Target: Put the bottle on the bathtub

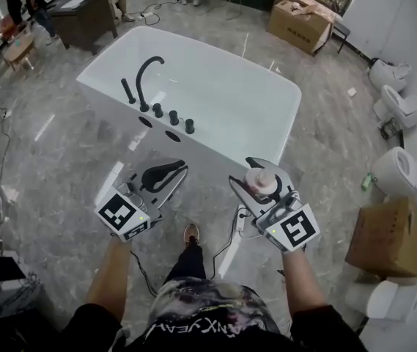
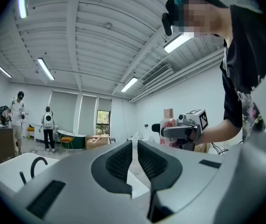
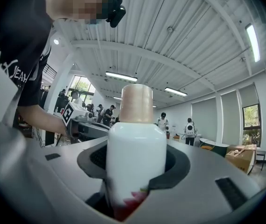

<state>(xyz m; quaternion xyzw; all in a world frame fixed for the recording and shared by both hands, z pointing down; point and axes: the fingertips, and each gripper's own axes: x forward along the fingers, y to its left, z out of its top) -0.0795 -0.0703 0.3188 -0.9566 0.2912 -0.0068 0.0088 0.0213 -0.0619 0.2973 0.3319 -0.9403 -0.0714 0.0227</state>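
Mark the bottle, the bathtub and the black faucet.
bottle (image 3: pixel 136 148): right gripper view, on its white body.
bathtub (image 1: pixel 230 101): head view, on the bare inner basin.
faucet (image 1: pixel 144 105): head view, at the base of the curved spout.

The right gripper (image 1: pixel 261 171) has its fingers closed round a white bottle (image 1: pixel 261 182), tan cap uppermost. The left gripper (image 1: pixel 177 170), level with it and well apart, has its fingers close together with nothing between them. Just beyond both pairs of fingers stands the white bathtub (image 1: pixel 296 97); its rim ahead of the left fingers carries a black faucet (image 1: pixel 146 79) and a row of black knobs (image 1: pixel 173 117). Below and between the fingers a shoe (image 1: pixel 190 233) rests on the grey marble floor (image 1: pixel 61 167). Well right of the right fingers sit a cardboard box (image 1: pixel 388 237) and white toilets (image 1: pixel 399 169)
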